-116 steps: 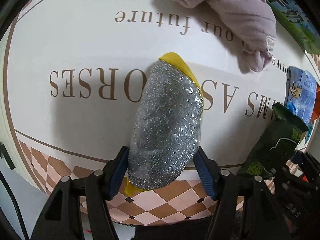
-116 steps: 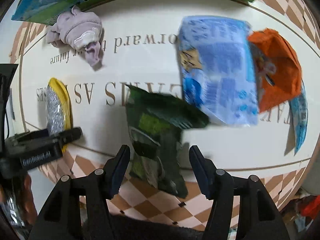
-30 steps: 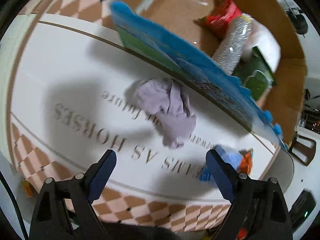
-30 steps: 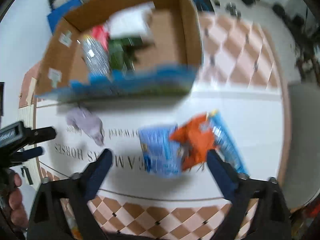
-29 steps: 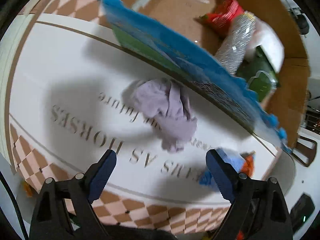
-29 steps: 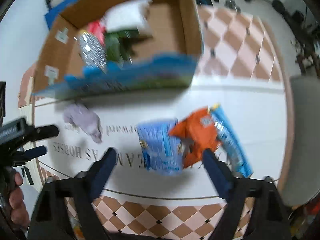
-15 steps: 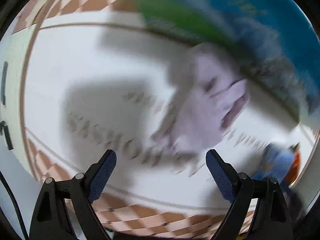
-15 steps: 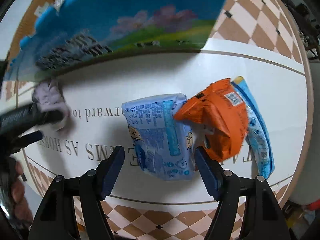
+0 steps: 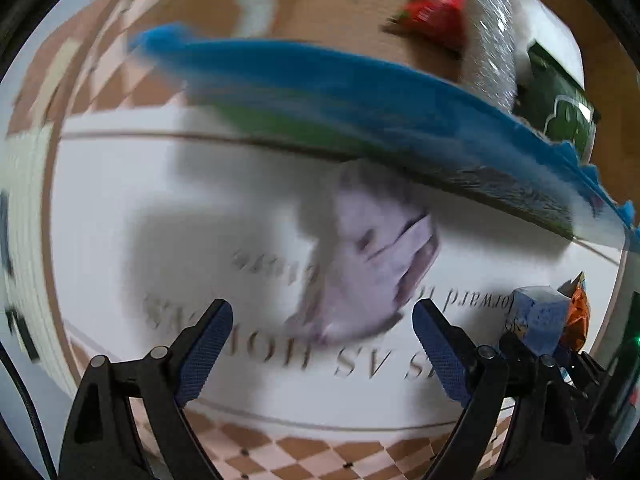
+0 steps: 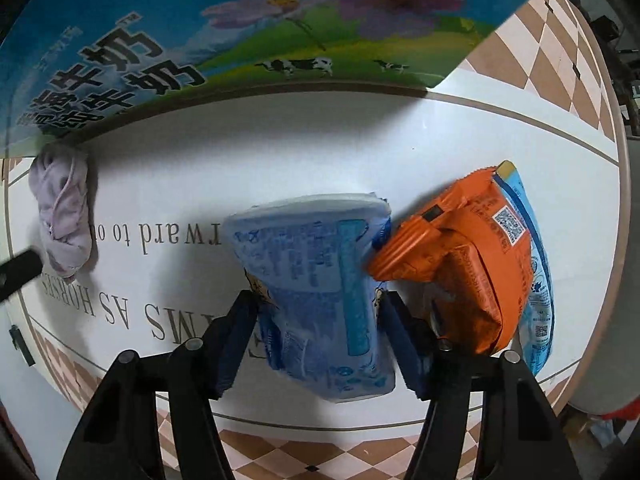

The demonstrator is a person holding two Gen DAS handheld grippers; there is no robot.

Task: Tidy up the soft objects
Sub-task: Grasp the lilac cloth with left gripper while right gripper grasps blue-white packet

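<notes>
The left gripper (image 9: 322, 338) is spread wide with nothing between its fingers, and it hangs above the white table (image 9: 120, 208). Just ahead of it a lilac cloth (image 9: 372, 272) lies crumpled on the table's printed lettering, close under the blue box (image 9: 360, 96). Inside the box are a red packet (image 9: 432, 12), a silver glitter pouch (image 9: 490, 40) and a green packet (image 9: 560, 108). In the right wrist view the cloth (image 10: 64, 216) sits at the far left by the box wall (image 10: 240, 40). The right gripper (image 10: 320, 308) straddles a pale blue pack (image 10: 320, 264), its pads at the pack's sides; whether they press it I cannot tell. An orange packet (image 10: 460, 264) touches the pack's right, lying on a blue packet (image 10: 536, 264).
</notes>
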